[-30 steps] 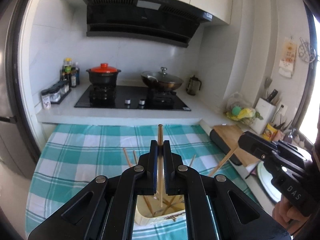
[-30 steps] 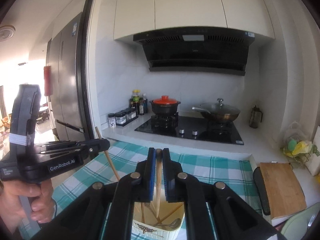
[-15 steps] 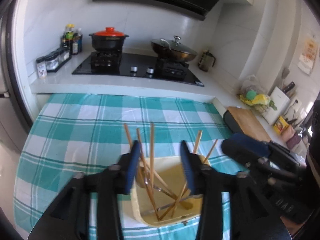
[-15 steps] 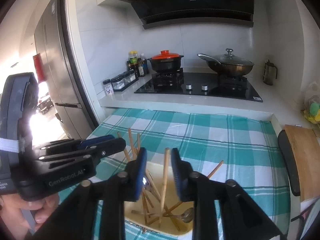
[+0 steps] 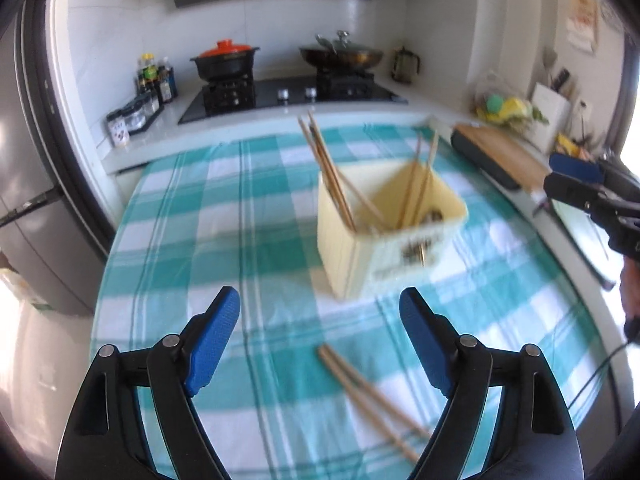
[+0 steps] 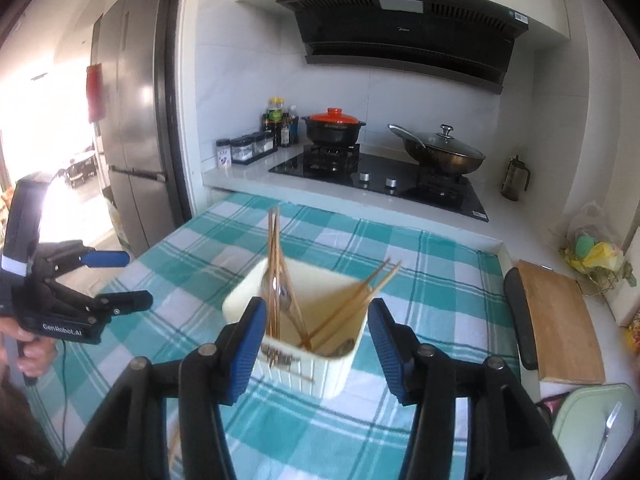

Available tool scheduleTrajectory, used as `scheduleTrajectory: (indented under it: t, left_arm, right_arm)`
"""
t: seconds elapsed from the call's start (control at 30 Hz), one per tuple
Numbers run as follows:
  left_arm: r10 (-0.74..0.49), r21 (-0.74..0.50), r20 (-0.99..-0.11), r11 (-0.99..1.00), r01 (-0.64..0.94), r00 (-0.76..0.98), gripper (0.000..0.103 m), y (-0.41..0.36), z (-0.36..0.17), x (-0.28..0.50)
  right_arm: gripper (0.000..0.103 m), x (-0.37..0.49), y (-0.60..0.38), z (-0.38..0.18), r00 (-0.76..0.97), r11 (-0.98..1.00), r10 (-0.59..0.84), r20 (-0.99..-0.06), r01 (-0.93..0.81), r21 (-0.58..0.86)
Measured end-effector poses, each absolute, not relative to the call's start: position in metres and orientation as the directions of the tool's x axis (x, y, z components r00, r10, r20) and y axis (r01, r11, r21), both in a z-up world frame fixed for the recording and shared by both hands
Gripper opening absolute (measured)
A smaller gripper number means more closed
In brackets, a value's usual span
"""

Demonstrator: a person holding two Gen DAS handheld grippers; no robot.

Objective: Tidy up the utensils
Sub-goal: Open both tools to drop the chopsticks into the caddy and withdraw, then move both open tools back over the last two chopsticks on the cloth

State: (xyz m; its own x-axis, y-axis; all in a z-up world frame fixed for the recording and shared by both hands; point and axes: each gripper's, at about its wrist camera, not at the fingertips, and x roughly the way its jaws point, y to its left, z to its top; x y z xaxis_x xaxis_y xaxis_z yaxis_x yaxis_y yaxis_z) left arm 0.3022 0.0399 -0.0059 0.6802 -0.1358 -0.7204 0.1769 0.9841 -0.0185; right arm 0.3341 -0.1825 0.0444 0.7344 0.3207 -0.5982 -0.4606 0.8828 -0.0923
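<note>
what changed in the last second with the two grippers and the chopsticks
Both grippers let go. A second ago each was shut on a chopstick above the cream holder; their jaws have just been opening, and the left gripper and right gripper now stand open with nothing between the pads. The released sticks stand in the holder. Two chopsticks lie on the checked cloth. The holder and stove pots are as before.

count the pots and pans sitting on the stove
2: a black pot with an orange lid on the left burner, and a lidded wok on the right burner. None looks hidden.
</note>
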Motion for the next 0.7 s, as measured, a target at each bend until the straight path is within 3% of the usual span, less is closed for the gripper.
scheduleTrajectory:
  t: [0.2,0.4,0.7]
  left_arm:
    - [-0.096,0.015,-0.744,0.987,0.161,0.661,0.088,0.025,-0.052,0.231]
    - [-0.152,-0.091,-0.789,0.987,0.131,0.596,0.088,0.009,-0.089,0.195]
    - [-0.109,-0.062,-0.785,0.993,0.098,0.61,0.088,0.007,-0.1,0.182]
  right_arm:
    - [0.054,0.248,-0.189,-0.019,0.676,0.878,0.285,-0.68,-0.468,-0.098]
    - [0.054,0.192,-0.197,-0.08,0.588,0.913,0.279,-0.759,-0.407,0.021]
    - [0.054,0.176,-0.211,-0.102,0.585,0.939,0.239,-0.776,-0.343,0.03]
